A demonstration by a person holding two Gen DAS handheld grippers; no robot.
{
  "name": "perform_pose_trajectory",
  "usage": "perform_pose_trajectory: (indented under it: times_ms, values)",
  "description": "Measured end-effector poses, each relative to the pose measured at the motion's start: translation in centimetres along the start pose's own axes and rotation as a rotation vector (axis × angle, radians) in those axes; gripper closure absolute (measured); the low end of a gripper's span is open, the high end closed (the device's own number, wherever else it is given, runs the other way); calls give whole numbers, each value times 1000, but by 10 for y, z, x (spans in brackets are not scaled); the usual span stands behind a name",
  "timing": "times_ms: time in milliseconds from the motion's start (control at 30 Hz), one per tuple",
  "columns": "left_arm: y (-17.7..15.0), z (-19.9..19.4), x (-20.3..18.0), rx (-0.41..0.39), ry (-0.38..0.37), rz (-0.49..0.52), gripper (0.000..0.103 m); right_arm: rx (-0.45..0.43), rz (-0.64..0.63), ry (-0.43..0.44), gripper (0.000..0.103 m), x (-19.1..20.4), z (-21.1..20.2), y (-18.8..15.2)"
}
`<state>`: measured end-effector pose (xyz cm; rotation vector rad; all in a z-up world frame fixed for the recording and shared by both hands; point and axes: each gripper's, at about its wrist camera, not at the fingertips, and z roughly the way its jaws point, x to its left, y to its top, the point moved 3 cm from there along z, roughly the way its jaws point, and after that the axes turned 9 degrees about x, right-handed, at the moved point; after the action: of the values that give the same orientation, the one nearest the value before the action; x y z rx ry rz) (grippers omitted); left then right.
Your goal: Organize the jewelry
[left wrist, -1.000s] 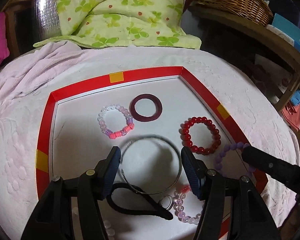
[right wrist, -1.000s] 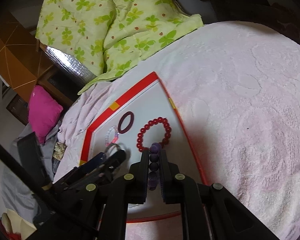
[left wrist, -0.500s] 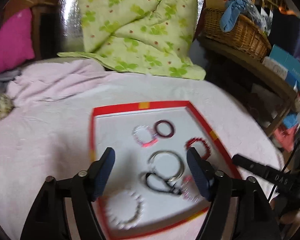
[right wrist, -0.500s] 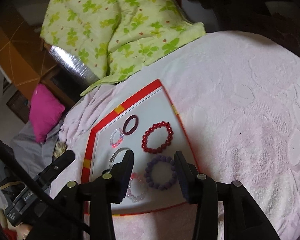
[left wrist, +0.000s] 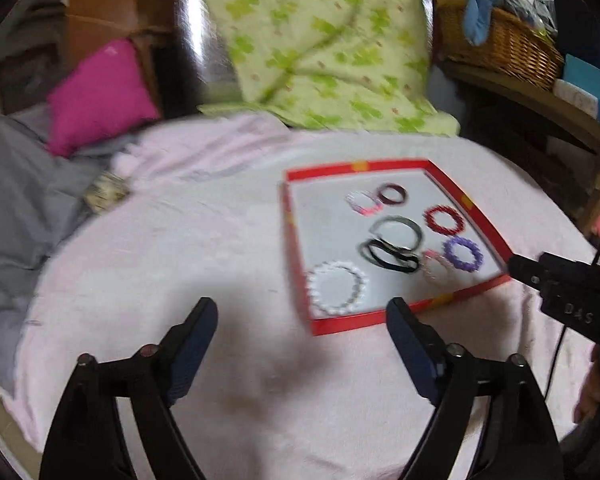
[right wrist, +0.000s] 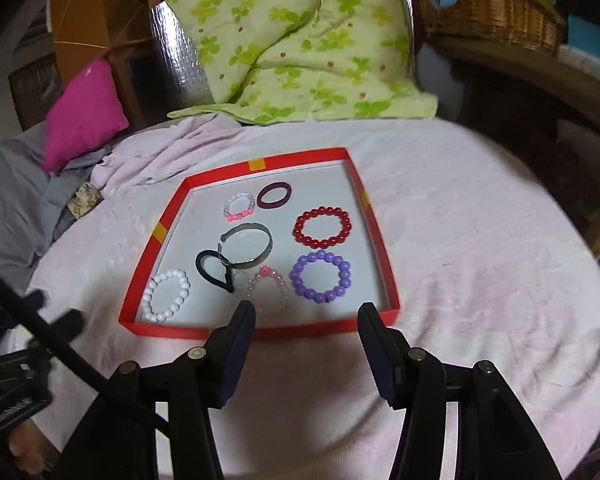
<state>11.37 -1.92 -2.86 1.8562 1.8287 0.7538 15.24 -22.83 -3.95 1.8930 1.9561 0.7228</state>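
1. So, I judge the placing step done: purple bracelet (right wrist: 321, 277) lies free in the red tray (right wrist: 380, 236), at 12 o'clock of my right gripper (right wrist: 306, 312).
2. Right jaws have just been opening, nothing btwn them; left gripper (left wrist: 302, 318) wide apart too, empty.
3. Tray sits at 1 o'clock of left gripper, off the tips.
4. Next: prob. check for stray pieces; white bracelet (right wrist: 167, 295) etc. all inside.

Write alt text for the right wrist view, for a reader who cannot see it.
A red-rimmed tray on a pink blanket holds eight pieces laid flat, among them a purple bead bracelet, a red bead bracelet and a white bead bracelet. The right gripper is open and empty, just short of the tray's near rim.
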Motion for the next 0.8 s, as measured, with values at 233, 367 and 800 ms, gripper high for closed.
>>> perform_pose_trajectory:
  times_ms: [233,367,800]
  values:
    - [-4,-19,4,-60,-10,14,11,-60,-30,-51,42,21,-24,-25]
    - [-6,-17,7,-61,9,13,11,-89,-34,-56,42,27,-31,-26]
    - [-6,-5,-3,-27,24,19,11,-83,-48,-37,42,33,-25,-21]
